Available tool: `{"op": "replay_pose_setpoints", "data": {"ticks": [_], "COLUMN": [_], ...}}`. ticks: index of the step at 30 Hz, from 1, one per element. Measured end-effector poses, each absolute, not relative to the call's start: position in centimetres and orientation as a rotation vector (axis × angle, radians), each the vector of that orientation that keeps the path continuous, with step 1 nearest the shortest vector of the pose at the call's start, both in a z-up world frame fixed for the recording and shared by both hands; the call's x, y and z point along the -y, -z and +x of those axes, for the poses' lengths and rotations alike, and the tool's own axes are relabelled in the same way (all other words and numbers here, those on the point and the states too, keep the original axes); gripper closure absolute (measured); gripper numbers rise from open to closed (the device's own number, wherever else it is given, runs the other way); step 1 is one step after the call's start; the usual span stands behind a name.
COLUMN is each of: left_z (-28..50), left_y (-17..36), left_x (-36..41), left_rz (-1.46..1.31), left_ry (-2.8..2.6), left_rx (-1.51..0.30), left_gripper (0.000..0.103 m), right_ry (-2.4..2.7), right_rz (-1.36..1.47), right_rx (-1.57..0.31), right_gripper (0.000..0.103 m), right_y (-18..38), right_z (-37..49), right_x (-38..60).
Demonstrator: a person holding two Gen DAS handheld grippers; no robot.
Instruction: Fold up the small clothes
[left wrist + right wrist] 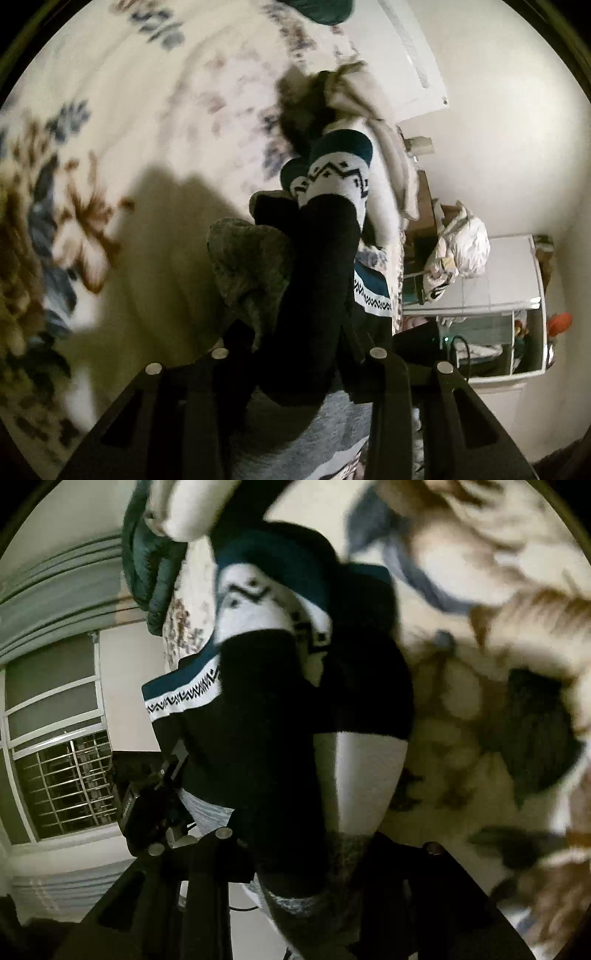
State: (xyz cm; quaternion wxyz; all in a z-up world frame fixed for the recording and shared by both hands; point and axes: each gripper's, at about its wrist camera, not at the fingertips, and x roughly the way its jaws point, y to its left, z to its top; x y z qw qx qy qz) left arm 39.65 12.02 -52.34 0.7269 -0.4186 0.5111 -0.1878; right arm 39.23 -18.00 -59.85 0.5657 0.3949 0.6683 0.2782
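Left gripper [295, 354] is clamped on the sock [325, 266]: black foot part runs up out of the fingers, white band with a black zigzag pattern above that, teal cuff at the far end. Sock is lifted off the bedspread [155, 110] and stands roughly along the gripper axis, tilted a bit right.

A grey fuzzy piece of cloth [251, 258] sits just left of the sock, touching it; can't tell if it's pinched in the same grip.

Bedspread is cream with blue and brown flowers, heavily motion-blurred. It fills everything left of the sock and carries a dark shadow next to it.

Right of the sock: a second patterned teal and white piece [371, 291] lies at the bed edge. Further right, a white cabinet [509, 280] with a bundle of white fabric [458, 251] on top.

Right gripper [295, 867] is closed on the same kind of sock [280, 716]: black fabric and a grey-white panel come straight out between the fingers, and the zigzag band and teal cuff are at the far end. This view is also blurred.

Right of that sock is the flowered bedspread [480, 572] with a dark blurry item [543, 731] on it; can't tell what it is. Left of the sock is a window with a metal grille [62, 782], and above-left a dark green quilted item [155, 565]. Black hardware [155, 805] sits low left of the sock, probably the other gripper; too dark to confirm.
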Motion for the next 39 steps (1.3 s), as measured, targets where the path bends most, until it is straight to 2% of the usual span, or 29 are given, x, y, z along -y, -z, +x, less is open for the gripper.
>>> {"op": "replay_pose_setpoints", "data": {"ticks": [6,13,20,24,29,34,39], "left_z": [42.1,51.5,62.8,68.0,72.8,74.8,76.0], "left_y": [44.9,36.2,32.8,34.1,38.2,40.3,40.7], "left_x": [-11.1,-7.8,-4.9,-3.7,-1.9,-0.7,-0.1], "left_rz": [-0.856,-0.793,-0.717,-0.672,-0.583,-0.512,-0.435], "left_ry": [0.453,0.537,0.582,0.573,0.527,0.503,0.435], "left_rx": [-1.049,-0.937,-0.888,-0.911,-1.003,-1.042,-1.072], "left_gripper": [0.071,0.071,0.071,0.071,0.071,0.071,0.068], "right_ry": [-0.676,-0.659,-0.598,-0.562,-0.482,-0.416,-0.387], "right_rz": [0.903,0.886,0.888,0.892,0.889,0.878,0.863], "right_rx": [-1.45,-1.302,-1.199,-1.197,-1.252,-1.304,-1.318], "right_gripper": [0.074,0.074,0.074,0.074,0.074,0.074,0.073], "right_y": [51.2,40.5,34.6,35.0,39.7,43.4,44.4], "right_z": [40.7,47.5,59.1,65.1,70.2,73.3,75.1], "right_x": [19.5,21.8,26.3,27.5,27.9,28.2,27.8]}}
